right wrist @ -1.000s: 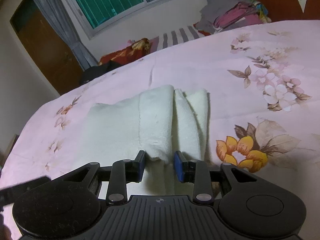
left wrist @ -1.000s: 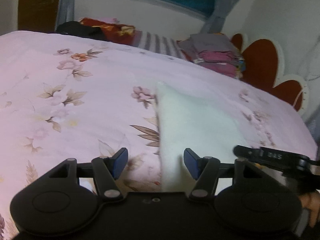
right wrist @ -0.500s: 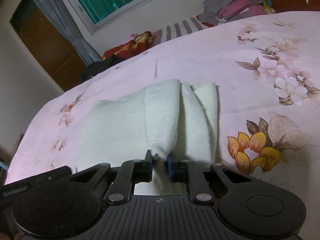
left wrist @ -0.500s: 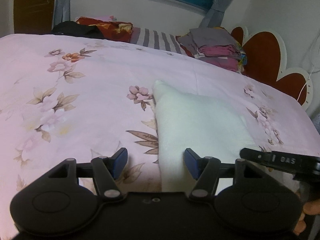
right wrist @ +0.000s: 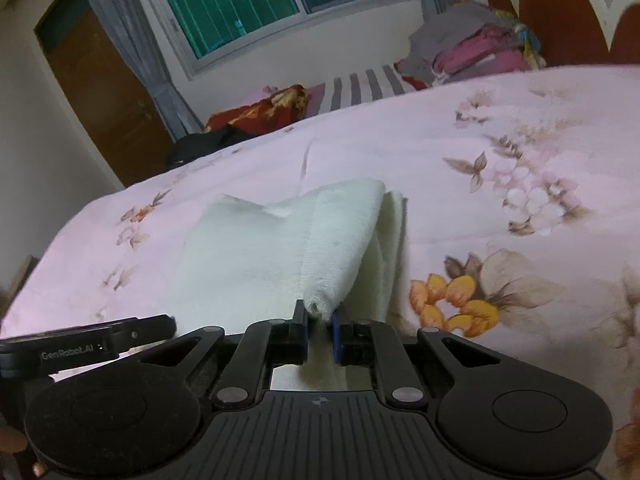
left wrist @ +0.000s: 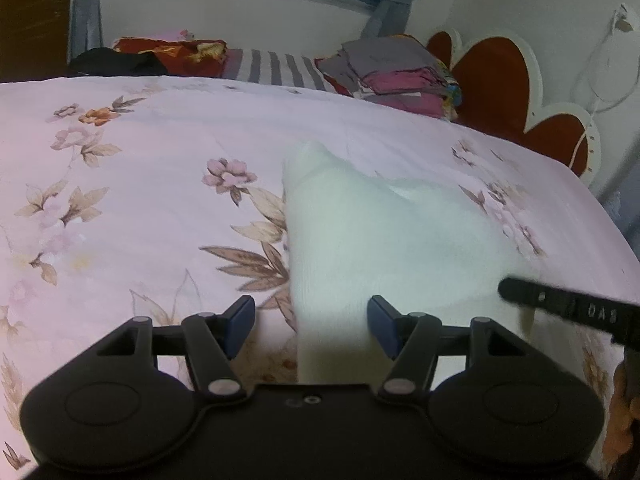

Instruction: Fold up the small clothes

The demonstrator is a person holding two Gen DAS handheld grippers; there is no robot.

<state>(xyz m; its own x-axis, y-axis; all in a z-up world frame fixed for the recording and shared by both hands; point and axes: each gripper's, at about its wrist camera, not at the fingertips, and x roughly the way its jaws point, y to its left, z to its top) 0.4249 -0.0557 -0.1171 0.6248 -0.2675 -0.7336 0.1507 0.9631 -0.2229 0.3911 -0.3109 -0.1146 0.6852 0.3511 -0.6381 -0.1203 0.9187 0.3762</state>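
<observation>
A small white garment (left wrist: 380,232) lies on the pink floral bedspread (left wrist: 120,200). My left gripper (left wrist: 311,312) is open; the garment's near left edge sits between its blue pads without touching them. In the right wrist view the garment (right wrist: 248,264) shows a thick folded band along its right side. My right gripper (right wrist: 320,316) is shut on the near end of that band, which is pinched and raised off the bed. Each gripper shows at the edge of the other's view: the right gripper (left wrist: 568,308) and the left gripper (right wrist: 100,344).
A stack of folded clothes (left wrist: 400,76) sits at the bed's far end by the red and white headboard (left wrist: 496,80). A striped pillow (left wrist: 276,66), a red patterned cloth (left wrist: 168,50) and a black item (left wrist: 116,64) lie under the window. A brown door (right wrist: 104,92) stands at left.
The right jaws closed on the garment's folded band and lifted it slightly, pulling the cloth up. The left gripper edged forward and lower along the garment's left edge, still open.
</observation>
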